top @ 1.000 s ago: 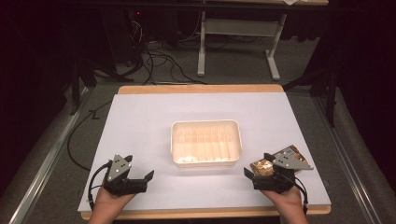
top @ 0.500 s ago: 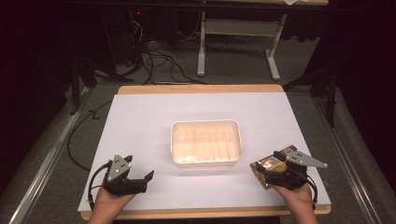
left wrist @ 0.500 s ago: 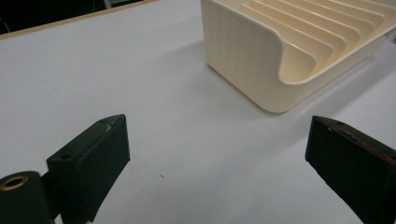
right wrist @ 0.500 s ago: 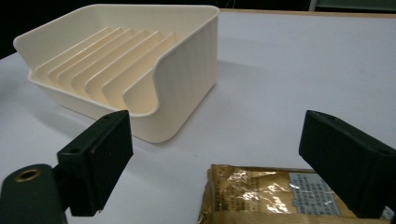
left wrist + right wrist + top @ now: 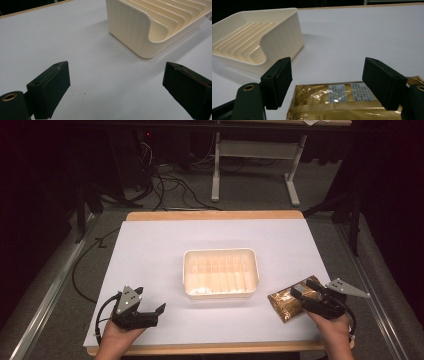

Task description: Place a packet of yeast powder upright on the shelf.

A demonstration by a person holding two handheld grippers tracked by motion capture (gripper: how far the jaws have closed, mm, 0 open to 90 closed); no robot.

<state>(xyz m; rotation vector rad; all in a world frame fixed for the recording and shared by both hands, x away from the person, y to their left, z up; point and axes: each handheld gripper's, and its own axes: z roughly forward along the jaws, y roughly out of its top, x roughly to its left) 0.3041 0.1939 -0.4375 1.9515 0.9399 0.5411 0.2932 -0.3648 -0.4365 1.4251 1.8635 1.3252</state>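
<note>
Your surface (image 5: 150, 250) is a white sheet over a pale wooden board whose edge shows along the far and near sides. Around it the room is dark: grey carpet, a tangle of black cables (image 5: 165, 185) on the floor beyond the far left corner, and the white metal legs of another desk (image 5: 250, 165) behind.

At the near left, your left hand-held gripper (image 5: 152, 312) rests low on the surface. Its two blocky, matt black jaws stand wide apart with only bare white sheet between them, touching nothing. A grey three-cornered plate sits on top of it, and its cable loops off the near left edge.

In the middle stands a cream plastic tray (image 5: 221, 292), rectangular with rounded corners, smooth walls and a floor moulded into parallel ridges. One end wall dips in a curved notch, seen in both gripper views.

Just right of the tray lies a gold foil packet (image 5: 285, 302), flat, crinkled and shiny, with a small printed label (image 5: 348, 93) on its face. Your right hand-held gripper (image 5: 303, 291) sits over its right part, near the surface's near right corner. Its jaws have just been closing and now stand partly apart on either side of the packet's end, with the packet between them; the pads are not yet pressing on it.
</note>
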